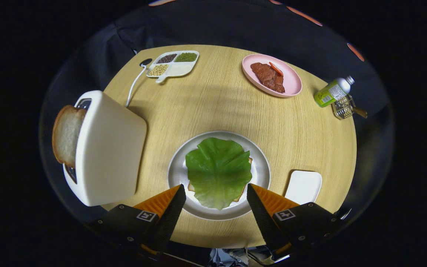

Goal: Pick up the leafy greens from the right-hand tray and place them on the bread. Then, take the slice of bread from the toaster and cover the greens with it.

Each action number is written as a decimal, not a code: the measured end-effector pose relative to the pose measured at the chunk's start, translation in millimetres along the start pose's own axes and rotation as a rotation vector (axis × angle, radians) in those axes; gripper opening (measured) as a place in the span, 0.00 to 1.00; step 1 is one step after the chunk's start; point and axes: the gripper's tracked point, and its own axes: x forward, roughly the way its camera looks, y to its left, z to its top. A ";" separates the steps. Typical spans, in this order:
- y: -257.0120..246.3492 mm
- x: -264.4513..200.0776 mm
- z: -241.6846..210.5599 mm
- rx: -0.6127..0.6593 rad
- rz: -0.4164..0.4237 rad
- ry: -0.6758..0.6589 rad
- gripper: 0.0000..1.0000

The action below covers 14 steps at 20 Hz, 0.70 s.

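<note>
Your tongs (216,193) hang spread wide and empty above the near side of a round wooden counter (217,107), one finger on each side of the plate (261,174) just ahead of them. On that plate the single green leaf (219,168) already lies flat over a slice of bread (250,160), of which you see little more than thin crust edges poking out at the leaf's sides. The first half of the job looks done.

What matters now lies to the left. The toaster (109,148) stands just beside the plate, left of your left finger, and one slice of bread (65,135) sticks up out of its slot on the side turned away from the plate. That slice stands on edge, its broad faces running along the toaster's length, so you would likely have to swing the tongs left and over the toaster's top, and turn them to pinch across the slice's thin side.

The count: two bread slices, one under the leaf, one in the toaster. One leaf. One round plate. One small white tray (304,185), bare, right of the plate and beyond your right finger. Farther back sit one pink plate of meat (293,79), one divided dish of beans (174,63), one bottle (332,92) lying beside a small wire basket (343,107).
</note>
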 end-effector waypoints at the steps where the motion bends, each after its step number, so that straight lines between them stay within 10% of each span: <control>1: 5.0 -9.8 4.6 -0.009 -0.002 -0.011 0.99; 14: 131.9 -108.9 75.8 -0.123 0.137 -0.136 0.99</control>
